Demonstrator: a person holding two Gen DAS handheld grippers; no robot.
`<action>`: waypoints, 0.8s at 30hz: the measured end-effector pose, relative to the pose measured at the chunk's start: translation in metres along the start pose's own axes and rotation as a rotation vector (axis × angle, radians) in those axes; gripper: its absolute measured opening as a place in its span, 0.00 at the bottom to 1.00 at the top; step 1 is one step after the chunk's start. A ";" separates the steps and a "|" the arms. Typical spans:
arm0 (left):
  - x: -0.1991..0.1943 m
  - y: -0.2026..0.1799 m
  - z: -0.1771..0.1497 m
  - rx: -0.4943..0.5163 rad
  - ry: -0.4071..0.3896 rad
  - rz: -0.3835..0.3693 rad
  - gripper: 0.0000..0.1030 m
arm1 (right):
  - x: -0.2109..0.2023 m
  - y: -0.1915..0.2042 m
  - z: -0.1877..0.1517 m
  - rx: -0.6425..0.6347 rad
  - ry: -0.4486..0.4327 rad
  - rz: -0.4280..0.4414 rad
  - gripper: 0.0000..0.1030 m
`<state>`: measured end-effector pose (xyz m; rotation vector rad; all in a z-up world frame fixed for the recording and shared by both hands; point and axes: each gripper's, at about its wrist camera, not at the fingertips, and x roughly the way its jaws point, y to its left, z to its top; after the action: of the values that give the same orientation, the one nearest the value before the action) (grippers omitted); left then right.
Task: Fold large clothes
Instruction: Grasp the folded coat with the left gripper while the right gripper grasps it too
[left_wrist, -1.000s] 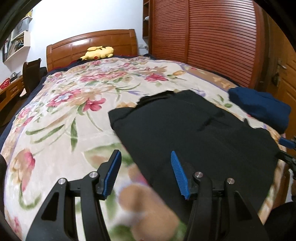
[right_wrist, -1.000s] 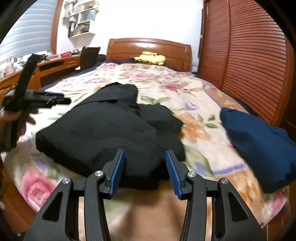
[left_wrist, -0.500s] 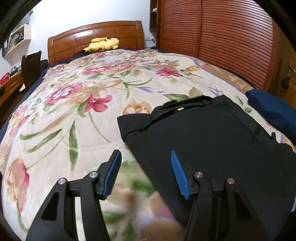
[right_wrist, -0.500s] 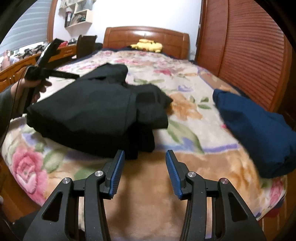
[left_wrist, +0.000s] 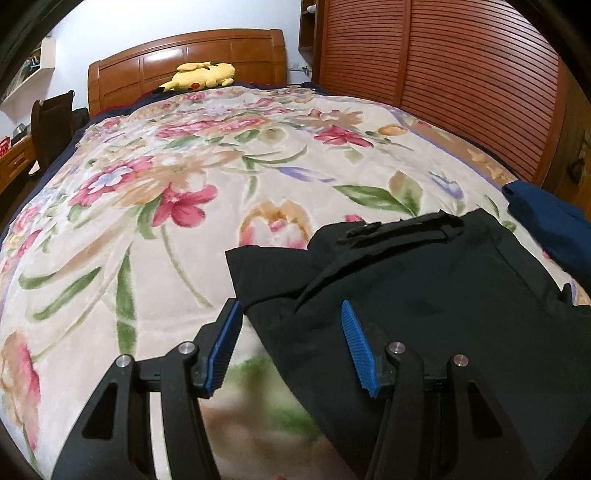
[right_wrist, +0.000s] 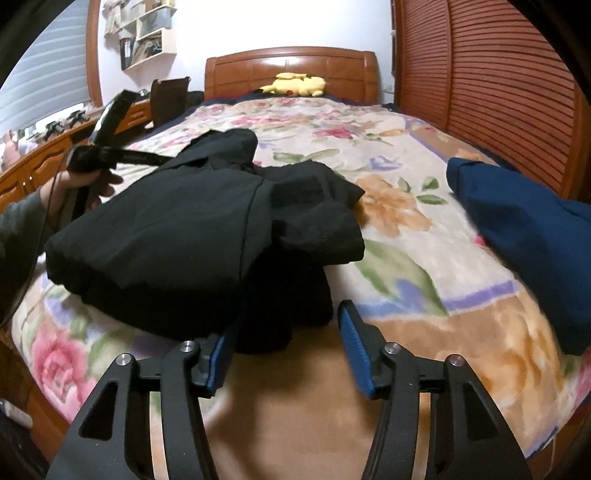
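A black garment (left_wrist: 424, 295) lies folded in a thick bundle on the floral bedspread (left_wrist: 166, 221); it also shows in the right wrist view (right_wrist: 184, 243). My left gripper (left_wrist: 291, 347) is open and empty, its fingers astride the garment's near left edge. It also shows held in a hand in the right wrist view (right_wrist: 110, 155), at the garment's far left side. My right gripper (right_wrist: 284, 347) is open and empty, just above the garment's near corner. A dark blue garment (right_wrist: 524, 229) lies folded at the right; it also shows in the left wrist view (left_wrist: 546, 221).
A yellow plush toy (right_wrist: 295, 85) lies by the wooden headboard (right_wrist: 291, 70). A slatted wooden wardrobe (right_wrist: 498, 85) runs along the bed's right side. A desk (right_wrist: 44, 162) and a chair (right_wrist: 170, 96) stand to the left. The bed's foot edge is near me.
My left gripper has swung to the garment's left edge, still open. My right gripper has come closer to the garment's near corner. The garment lies as before.
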<state>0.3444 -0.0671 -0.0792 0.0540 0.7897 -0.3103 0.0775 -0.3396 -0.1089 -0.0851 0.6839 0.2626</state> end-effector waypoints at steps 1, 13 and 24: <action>0.003 -0.001 0.000 0.005 0.007 0.000 0.54 | 0.000 0.000 0.001 0.007 -0.002 0.008 0.54; 0.029 0.009 0.003 0.004 0.049 0.055 0.92 | 0.011 0.010 0.000 -0.032 0.023 -0.021 0.64; 0.046 0.028 0.002 -0.105 0.100 -0.081 1.00 | 0.017 0.011 -0.001 -0.010 0.039 0.005 0.64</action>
<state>0.3841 -0.0525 -0.1123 -0.0618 0.9077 -0.3440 0.0863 -0.3261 -0.1202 -0.0986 0.7215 0.2701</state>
